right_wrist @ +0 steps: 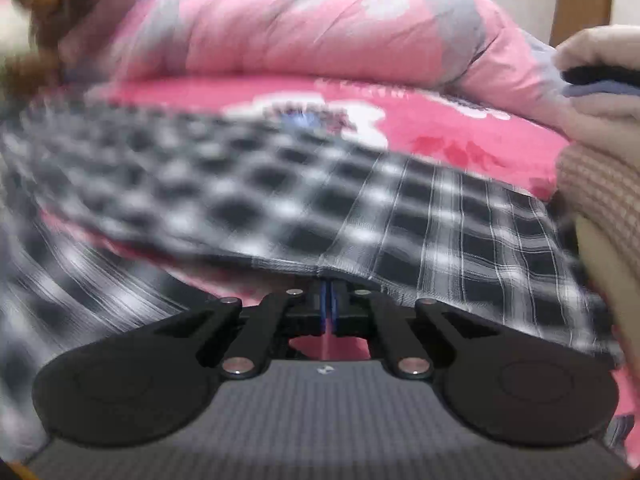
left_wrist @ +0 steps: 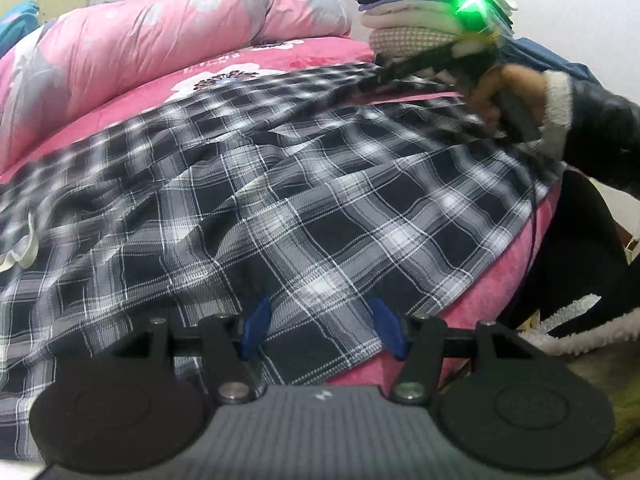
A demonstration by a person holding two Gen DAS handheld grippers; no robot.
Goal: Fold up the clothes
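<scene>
A black-and-white plaid garment [left_wrist: 304,184] lies spread over the pink bed. My left gripper [left_wrist: 320,330] hovers open just above its near hem. The blue pads [left_wrist: 256,326] stand wide apart and do not press on the cloth. At the garment's far right corner is my right gripper [left_wrist: 382,74], held by a hand [left_wrist: 508,92] and showing a green light. In the right wrist view my right gripper [right_wrist: 328,306] is shut, pinching the edge of the plaid garment [right_wrist: 440,216], which lifts in a taut fold from the pads.
A stack of folded clothes [left_wrist: 420,12] [right_wrist: 604,128] sits at the far right of the bed. A bunched pink floral quilt [left_wrist: 160,40] [right_wrist: 300,28] lies along the back. The pink sheet [left_wrist: 304,56] shows between them. A black sleeve with a white fleece cuff [left_wrist: 592,120] crosses the right edge.
</scene>
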